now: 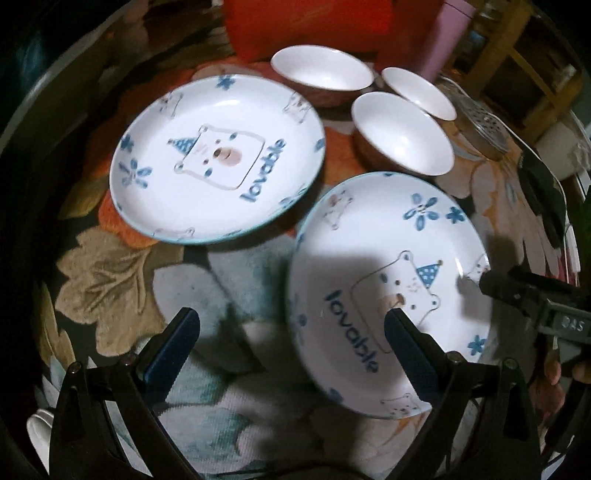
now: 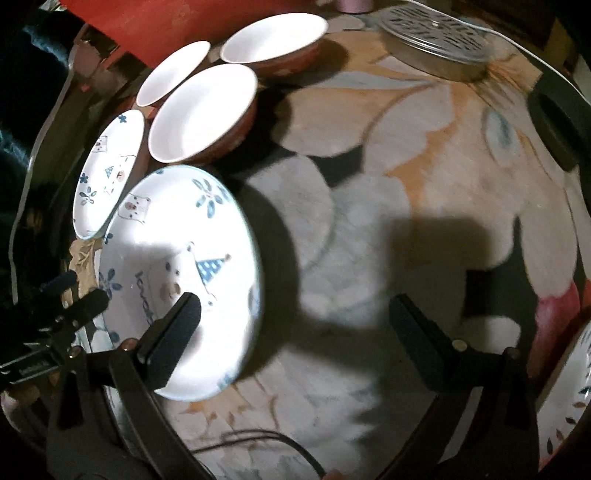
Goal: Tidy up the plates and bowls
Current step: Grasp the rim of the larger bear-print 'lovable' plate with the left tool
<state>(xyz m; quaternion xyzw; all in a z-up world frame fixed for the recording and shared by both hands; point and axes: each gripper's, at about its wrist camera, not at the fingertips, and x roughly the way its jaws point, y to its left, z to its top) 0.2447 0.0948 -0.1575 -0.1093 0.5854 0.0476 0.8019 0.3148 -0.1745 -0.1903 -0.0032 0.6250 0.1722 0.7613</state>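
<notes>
Two white plates printed with a bear and "lovable" lie on the floral cloth: a near plate [image 1: 369, 229] [image 2: 177, 214] and a far plate [image 1: 218, 155] [image 2: 107, 170]. Behind them stand three bowls, white inside and red-brown outside [image 1: 321, 68] [image 1: 402, 133] [image 1: 417, 92]. My left gripper [image 1: 291, 326] is open, pointing steeply down, with the near plate's left rim between its fingers, untouched. My right gripper [image 2: 295, 306] is open over the same plate's right rim; its left finger hovers above the bear. Neither holds anything.
A perforated metal lid [image 1: 480, 125] [image 2: 432, 37] lies at the back right. A red object [image 1: 306, 26] and a pink bottle [image 1: 447, 37] stand behind the bowls. Part of another patterned plate [image 2: 576, 387] shows at the right edge. A black object [image 2: 565, 122] sits at the far right.
</notes>
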